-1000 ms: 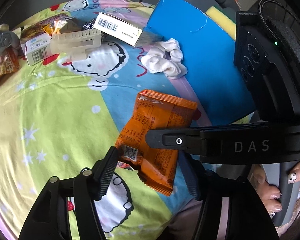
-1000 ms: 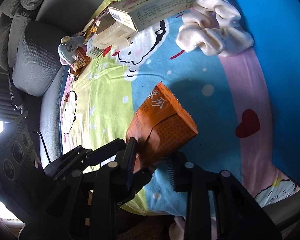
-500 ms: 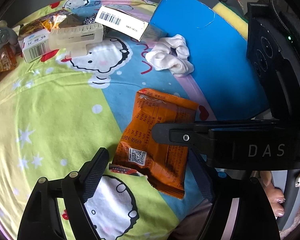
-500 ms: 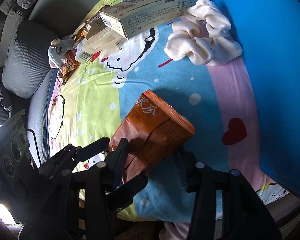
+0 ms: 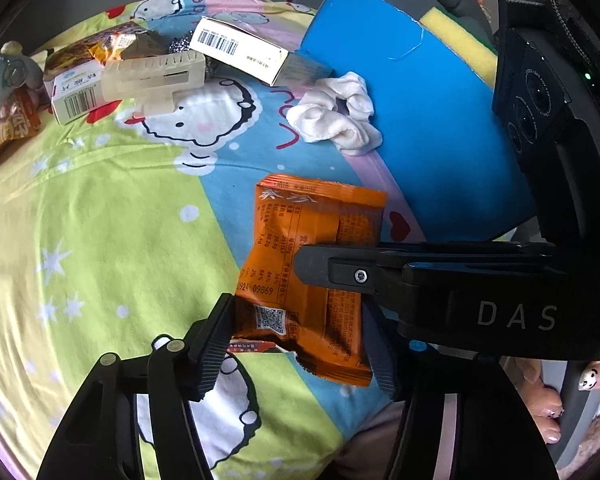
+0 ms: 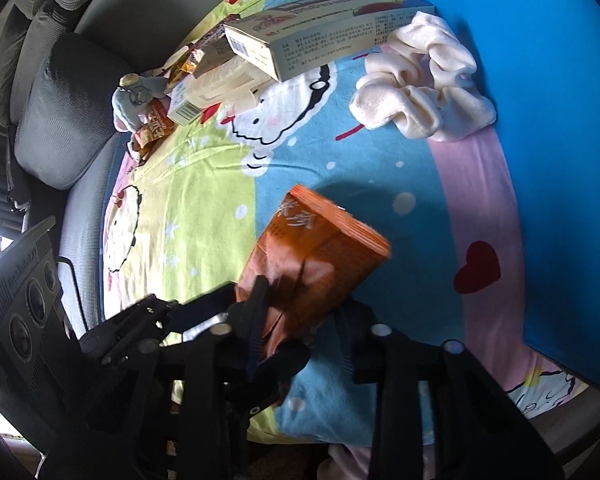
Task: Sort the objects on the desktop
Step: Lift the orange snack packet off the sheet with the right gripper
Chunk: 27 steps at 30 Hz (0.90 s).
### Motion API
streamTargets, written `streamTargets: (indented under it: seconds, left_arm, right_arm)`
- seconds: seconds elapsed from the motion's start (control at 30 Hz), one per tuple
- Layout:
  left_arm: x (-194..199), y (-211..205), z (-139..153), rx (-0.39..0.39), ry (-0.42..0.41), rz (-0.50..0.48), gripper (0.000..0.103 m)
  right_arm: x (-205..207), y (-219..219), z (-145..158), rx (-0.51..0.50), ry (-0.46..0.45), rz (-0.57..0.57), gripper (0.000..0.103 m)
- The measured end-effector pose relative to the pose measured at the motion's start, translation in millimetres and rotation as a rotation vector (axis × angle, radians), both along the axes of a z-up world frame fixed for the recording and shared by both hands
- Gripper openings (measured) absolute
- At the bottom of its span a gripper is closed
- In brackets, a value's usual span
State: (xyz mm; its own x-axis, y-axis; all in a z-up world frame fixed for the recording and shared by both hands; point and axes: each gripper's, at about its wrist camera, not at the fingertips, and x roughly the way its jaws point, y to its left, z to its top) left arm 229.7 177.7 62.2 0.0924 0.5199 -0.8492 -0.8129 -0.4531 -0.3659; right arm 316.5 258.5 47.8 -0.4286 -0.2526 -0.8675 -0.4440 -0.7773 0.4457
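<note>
Currently orange snack packet [image 5: 312,276] is pinched by both grippers, left gripper [image 5: 300,344] just closed on the lower end, right gripper [image 6: 300,312] clamped; long axis runs up-frame.

orange snack packet [image 5: 312,280]: "0924 09869", QR code | right hand-held gripper [image 5: 332,276]: "DAS"

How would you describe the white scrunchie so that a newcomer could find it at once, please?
Start at the big blue board on the cartoon-print cloth. At the board's edge nearer the boxes, partly on it, lies the white scrunchie, just beyond the orange packet. It is the only soft, ruffled, plain white ring; its neighbours are printed boxes and packets.
</note>
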Motion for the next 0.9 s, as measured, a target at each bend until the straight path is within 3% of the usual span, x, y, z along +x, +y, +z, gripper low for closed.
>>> streamTargets:
  seconds: [0.2,0.9]
  left_arm:
    - [2,1,4,0.008,0.007,-0.004,0.062]
    - [37,-5,69,0.081,0.119,-0.027,0.062]
  right_arm:
    - [5,1,6,-0.003,0.009,-0.007,0.029]
    - [27,-2,64,0.042,0.14,0.013,0.031]
